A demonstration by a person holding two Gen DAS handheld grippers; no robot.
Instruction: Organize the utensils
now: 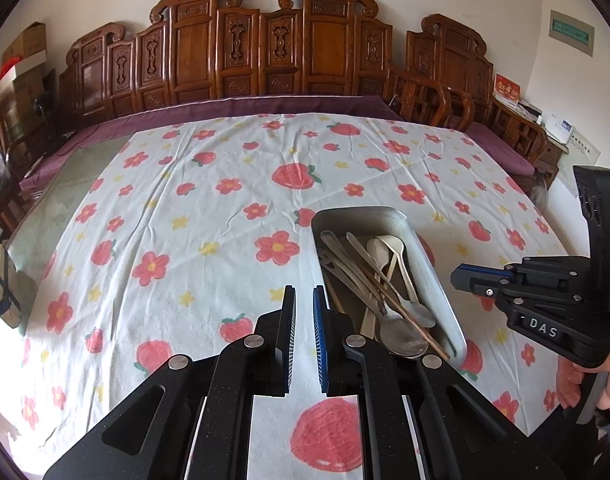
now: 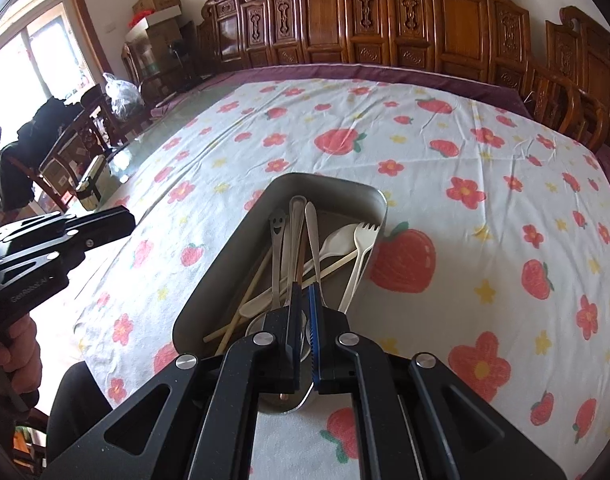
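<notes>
A metal tray (image 1: 433, 264) (image 2: 233, 252) sits on the strawberry-print tablecloth and holds several utensils: metal spoons (image 1: 401, 336), cream plastic spoons (image 1: 379, 248), a cream fork (image 2: 361, 240), a smiley-handled utensil (image 2: 276, 236) and chopsticks (image 2: 257, 280). My left gripper (image 1: 304, 300) hovers just left of the tray, its jaws nearly closed with a narrow gap and nothing between them. My right gripper (image 2: 304, 296) is over the tray's near end, jaws almost together, empty; it also shows in the left wrist view (image 1: 461, 276).
The tablecloth (image 1: 209, 208) covers a glass table with carved wooden chairs (image 1: 241, 48) behind. A small box (image 1: 3, 288) lies at the table's left edge. Boxes and bags are stacked at the far left (image 2: 153, 12).
</notes>
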